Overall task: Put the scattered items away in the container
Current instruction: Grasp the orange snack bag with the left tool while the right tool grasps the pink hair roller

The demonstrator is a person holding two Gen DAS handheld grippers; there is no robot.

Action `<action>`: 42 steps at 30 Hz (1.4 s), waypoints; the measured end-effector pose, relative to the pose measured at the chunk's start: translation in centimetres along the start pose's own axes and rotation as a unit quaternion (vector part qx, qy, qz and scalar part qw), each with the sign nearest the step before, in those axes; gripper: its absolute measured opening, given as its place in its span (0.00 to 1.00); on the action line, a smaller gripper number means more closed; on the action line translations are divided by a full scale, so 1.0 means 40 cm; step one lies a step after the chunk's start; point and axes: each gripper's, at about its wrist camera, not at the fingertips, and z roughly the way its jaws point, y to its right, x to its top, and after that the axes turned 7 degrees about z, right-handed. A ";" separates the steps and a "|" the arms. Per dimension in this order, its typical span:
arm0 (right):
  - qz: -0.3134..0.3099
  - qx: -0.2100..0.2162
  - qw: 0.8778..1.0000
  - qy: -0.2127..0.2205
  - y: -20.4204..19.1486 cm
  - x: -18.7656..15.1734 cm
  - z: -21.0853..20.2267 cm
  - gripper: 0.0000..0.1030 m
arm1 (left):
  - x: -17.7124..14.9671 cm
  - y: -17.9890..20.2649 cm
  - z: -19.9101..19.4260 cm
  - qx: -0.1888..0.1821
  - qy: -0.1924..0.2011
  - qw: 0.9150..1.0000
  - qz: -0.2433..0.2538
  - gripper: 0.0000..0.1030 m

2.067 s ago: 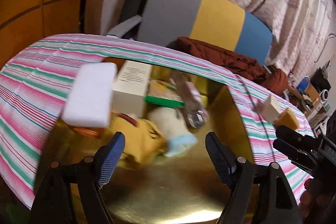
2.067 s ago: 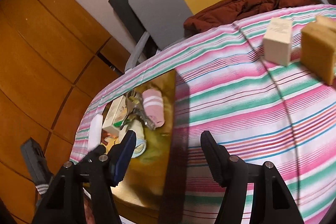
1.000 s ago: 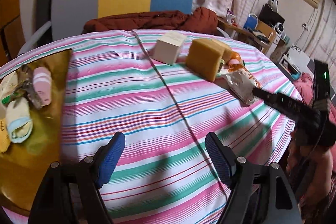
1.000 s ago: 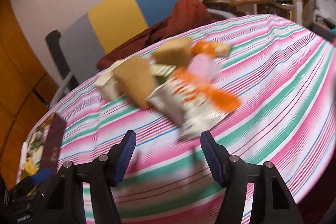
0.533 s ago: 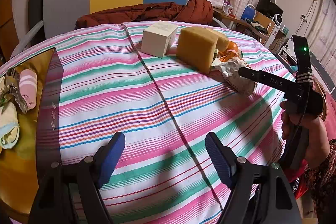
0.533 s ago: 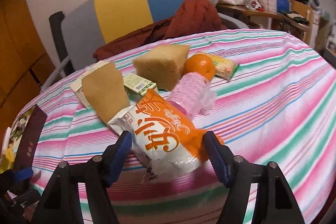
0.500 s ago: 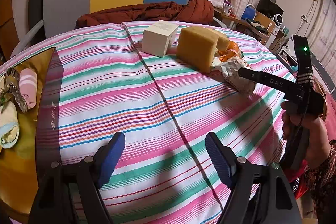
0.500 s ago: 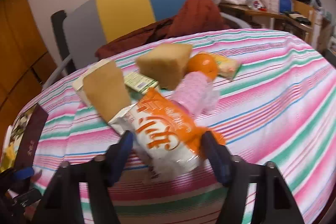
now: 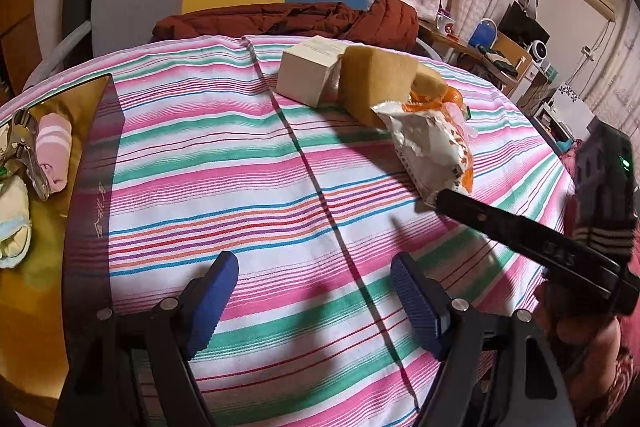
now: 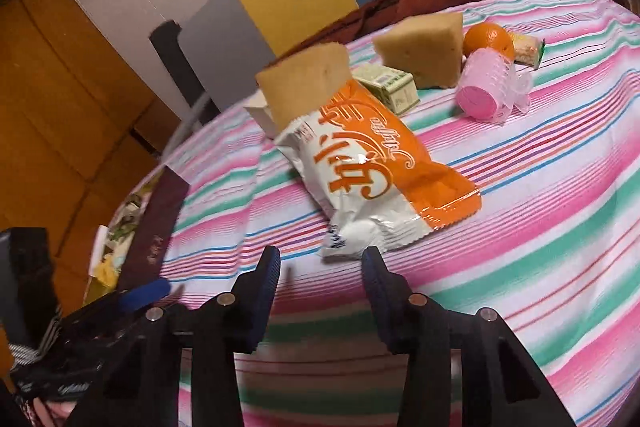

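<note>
The snack bag (image 10: 372, 179), mid-frame on the counter (image 10: 560, 187) just ahead of the right tool (image 10: 320, 263), whose fingers stand narrowly apart and empty, looks light, crinkly and slippery, so its near crimped edge seems the best hold.

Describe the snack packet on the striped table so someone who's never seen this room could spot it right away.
On the striped tablecloth, look directly ahead of the right claw, in front of the cluster of tan sponge blocks. The snack packet lies flat there; it is the only crinkly wrapper that is half orange, half white, with large lettering.
</note>
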 end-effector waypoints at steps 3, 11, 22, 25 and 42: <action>0.017 0.002 0.999 0.040 0.011 0.012 -0.043 0.43 | 0.010 -0.001 0.005 -0.001 0.000 1.000 -0.011 0.77; 0.066 -0.046 0.993 0.086 0.096 0.092 -0.057 0.47 | 0.051 0.039 0.022 -0.019 0.005 1.000 -0.015 0.77; 0.020 0.079 0.997 -0.003 -0.007 0.028 0.027 0.56 | 0.056 -0.002 0.005 0.004 0.018 0.999 -0.048 0.78; 0.012 0.054 0.998 0.040 -0.011 0.003 -0.003 0.57 | 0.065 0.016 0.002 0.009 0.029 0.999 -0.030 0.78; 0.057 -0.130 0.981 0.134 0.100 0.012 -0.024 0.78 | 0.151 0.213 0.112 0.035 0.004 0.994 0.103 0.80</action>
